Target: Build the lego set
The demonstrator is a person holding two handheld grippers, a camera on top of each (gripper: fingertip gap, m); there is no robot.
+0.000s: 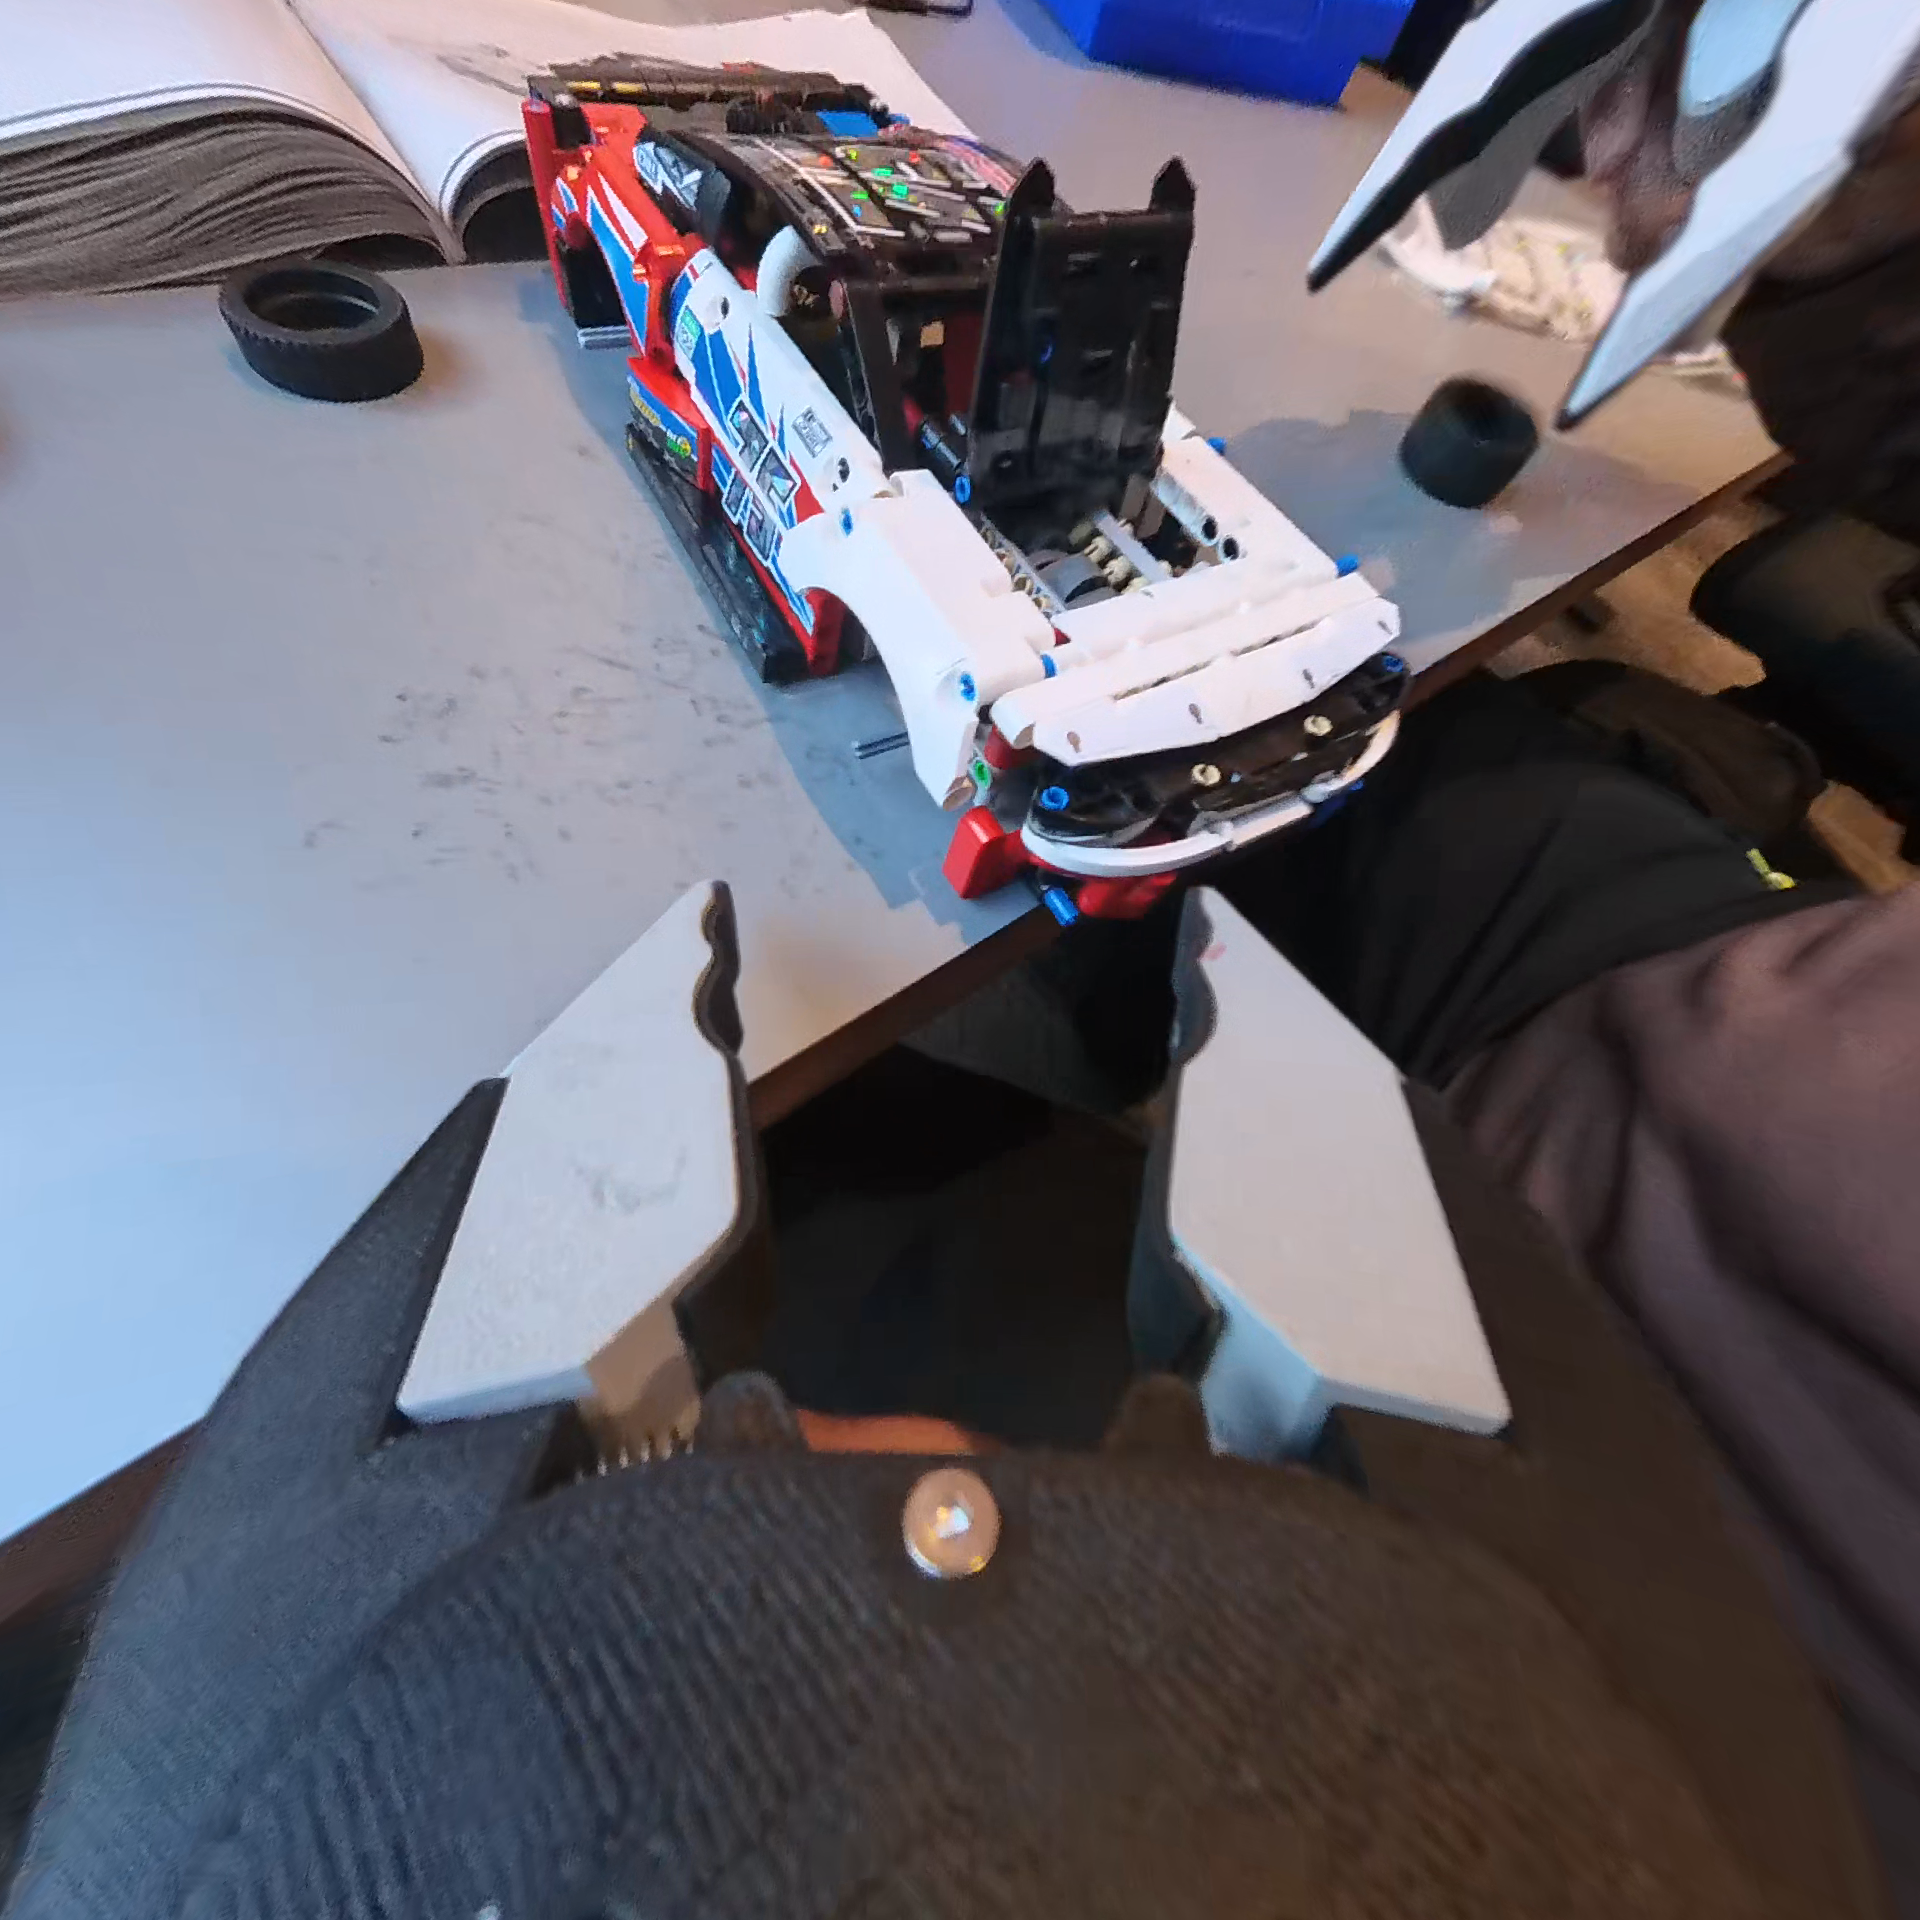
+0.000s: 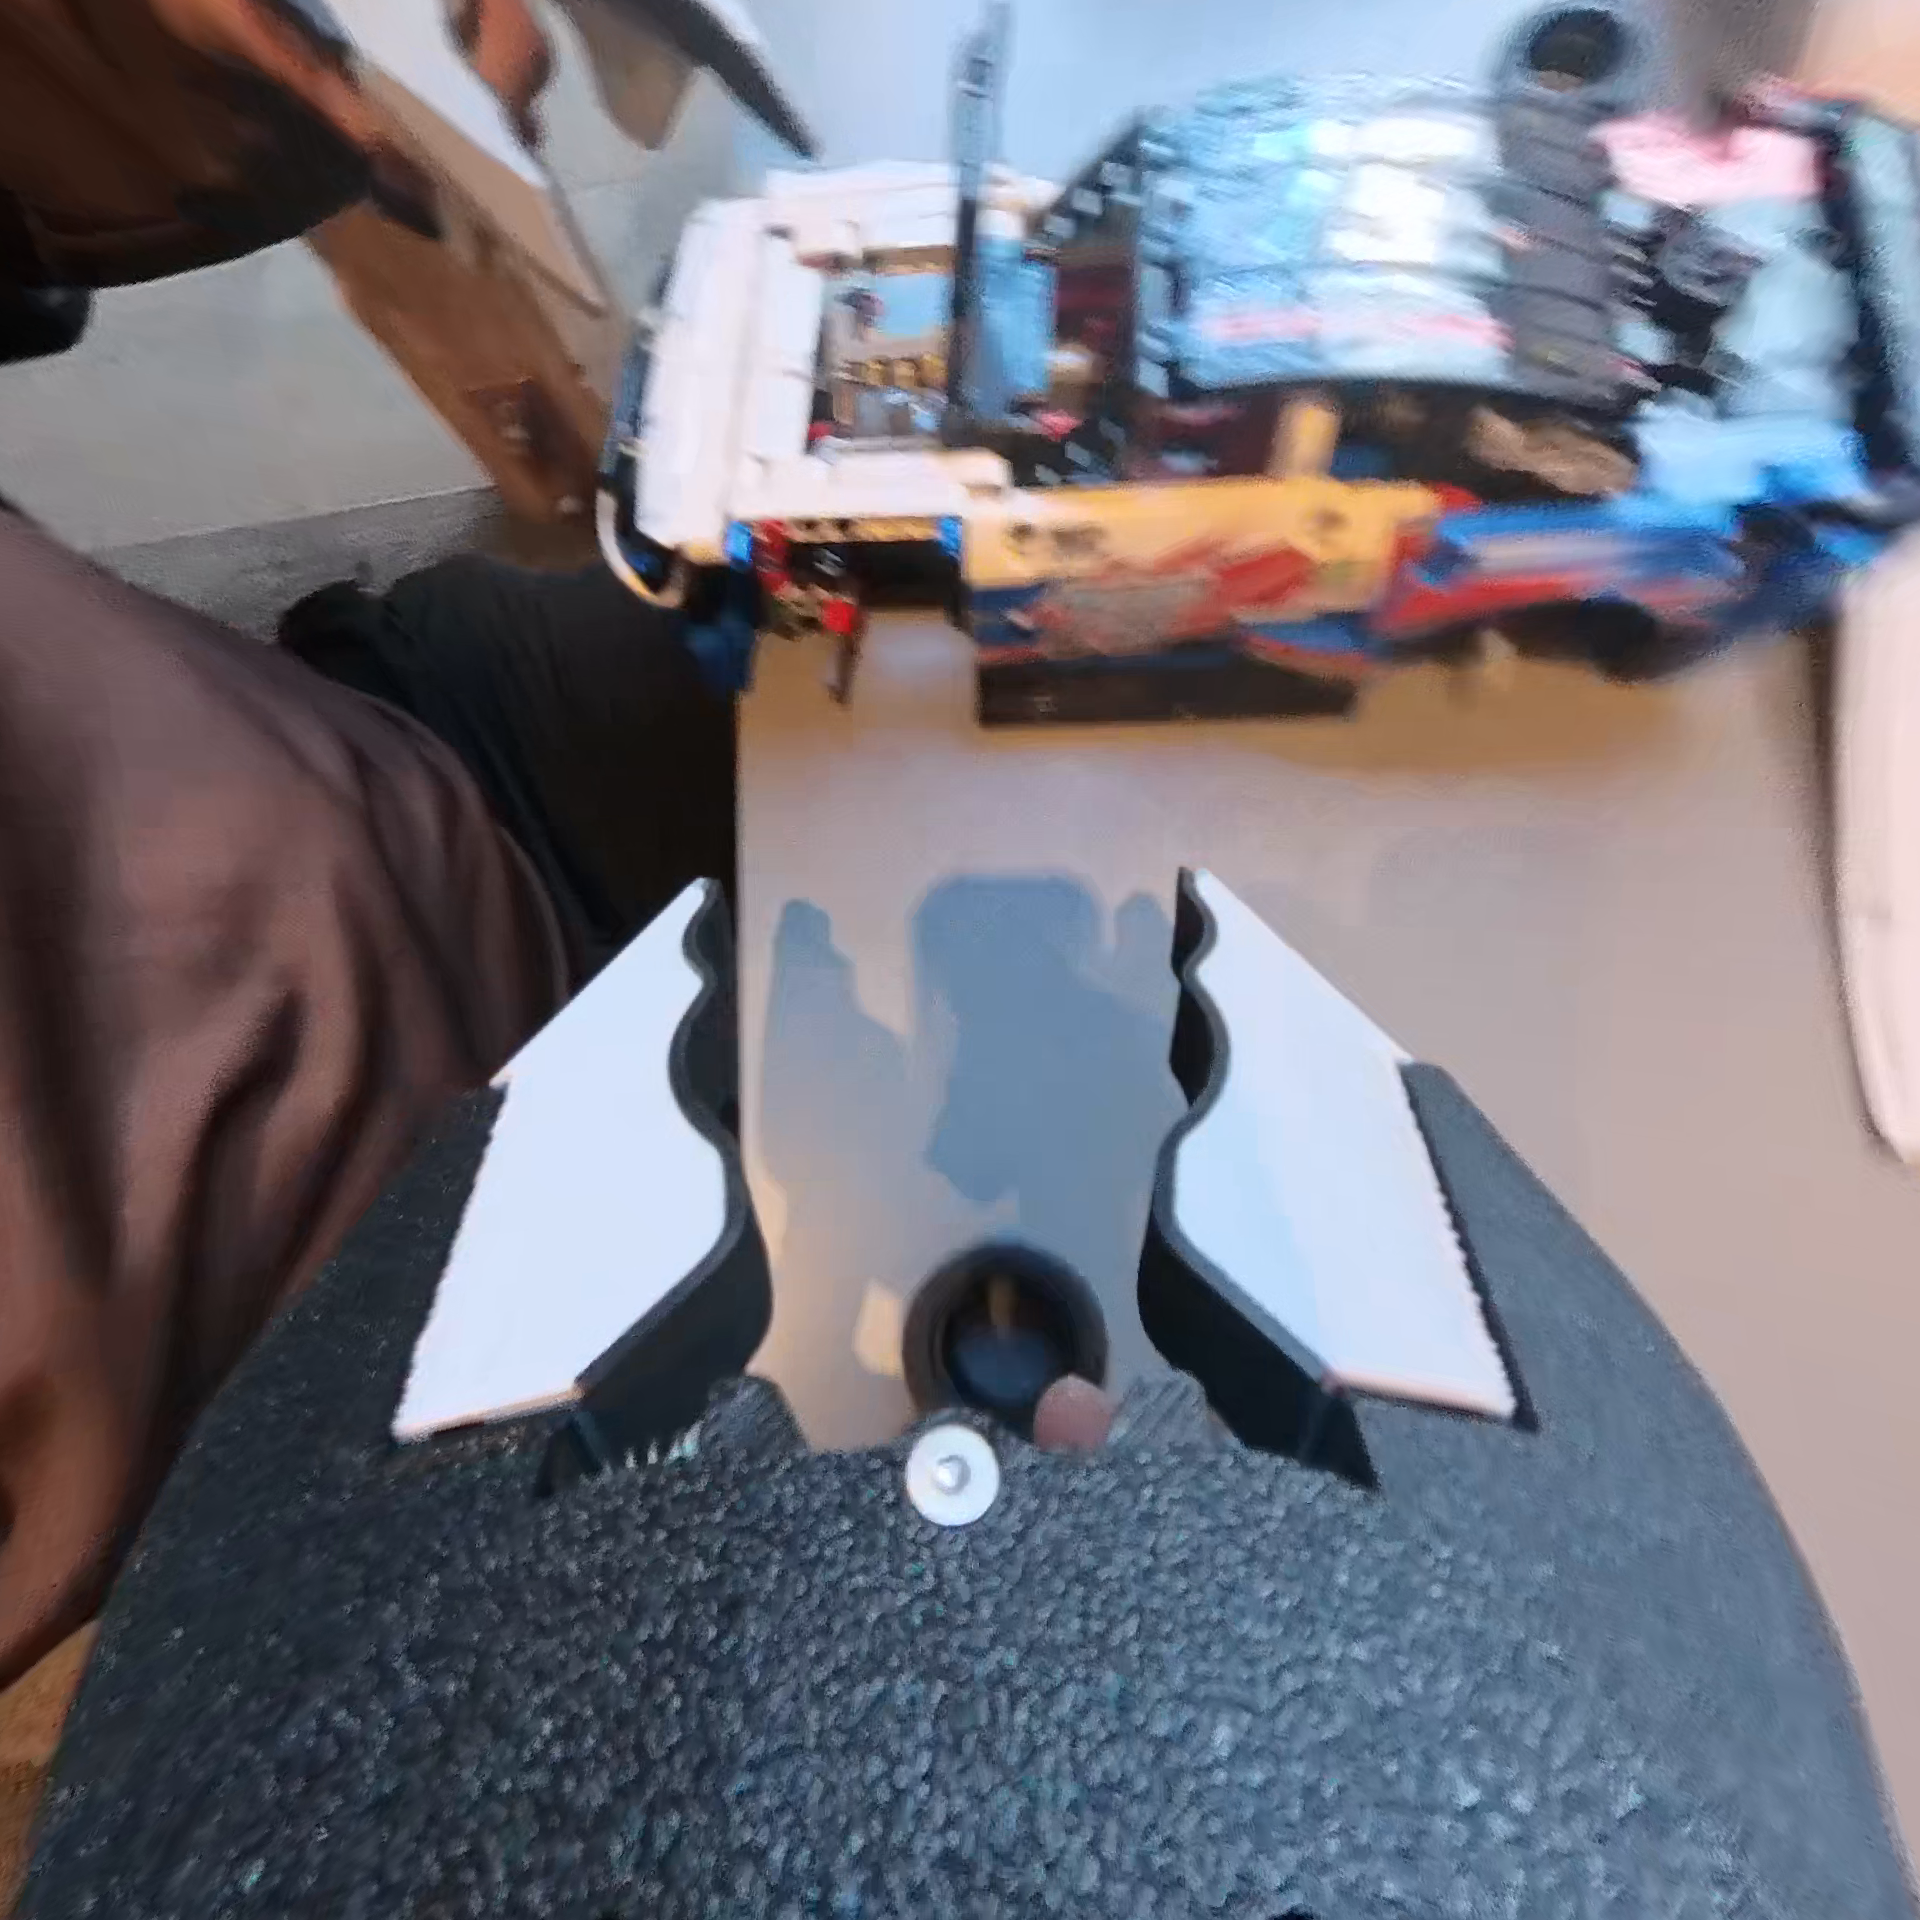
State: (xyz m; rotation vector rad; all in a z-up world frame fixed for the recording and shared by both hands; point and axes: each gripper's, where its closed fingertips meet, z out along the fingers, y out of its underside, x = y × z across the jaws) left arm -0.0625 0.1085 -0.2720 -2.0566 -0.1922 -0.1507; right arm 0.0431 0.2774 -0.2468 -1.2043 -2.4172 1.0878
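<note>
The left gripper (image 1: 956, 914) is sitting closest to its camera, its jaws standing spread with nothing between them, hanging over the table's edge with a person's dark trousers (image 1: 1538, 852) showing below and past the right-hand jaw. The right gripper (image 2: 945, 904) is likewise filling the bottom of its own view, jaws spread and holding nothing; in the left wrist view it (image 1: 1455, 332) is showing high up, far beyond the right-hand jaw.

The grey table (image 1: 260, 779) is stretching ahead of the left jaws and off past the left-hand one. The toy car (image 1: 935, 499), white, red, blue and black, is lying on it straight ahead of the left jaws, its nose reaching the table's edge just beyond the fingertips and its black hood panel (image 1: 1081, 343) standing raised. In the blurred right wrist view the car (image 2: 1195, 447) is lying crosswise well ahead of the jaws, its white front end pointing toward the left-hand side.

An open book (image 1: 208, 135) is lying far ahead, beyond the left-hand jaw. A brown sleeve (image 2: 229, 935) is filling the space outside the right gripper's left-hand jaw.

A large black tyre (image 1: 322, 327) is resting flat on the table near the book. A smaller black wheel (image 1: 1467, 442) is sitting past the car's nose, under the right gripper; in the right wrist view it (image 2: 1003, 1340) is lying deep between the jaws, close to their base, touching neither.
</note>
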